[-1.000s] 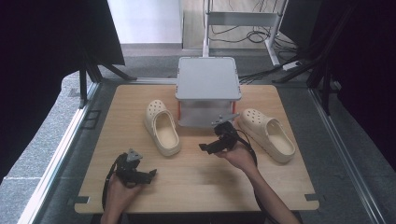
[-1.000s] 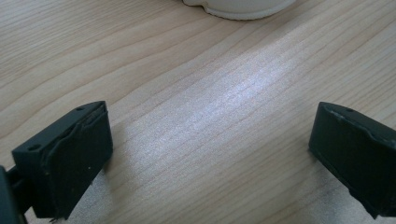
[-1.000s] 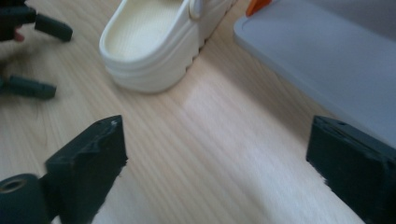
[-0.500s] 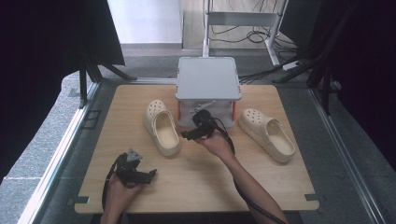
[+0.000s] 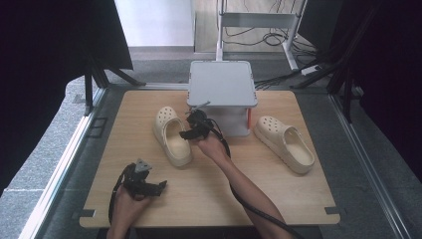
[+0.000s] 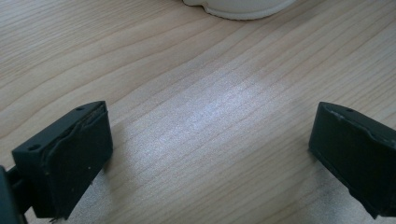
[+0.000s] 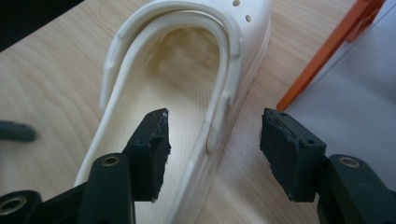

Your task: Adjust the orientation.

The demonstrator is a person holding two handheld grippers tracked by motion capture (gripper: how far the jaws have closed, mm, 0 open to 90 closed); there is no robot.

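The right gripper [image 7: 212, 144] is wide, its jaws straddling the near sidewall of the left clog [image 5: 171, 134], which lies on the counter [image 5: 298, 199] beside the grey box [image 5: 221, 84]. Soft foam may buckle or slip if pinched shallow. The left gripper [image 5: 142, 181] rests wide, empty, near the counter's front edge.

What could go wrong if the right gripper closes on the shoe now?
1. The right gripper is open astride one side wall of the left clog. That wall looks thin and soft, so it may bend and slip out.
2. Held by one side only, the clog would probably hang tilted when lifted.
3. The grey box with its orange strip stands close beside the outer jaw; a sideways move might knock it.
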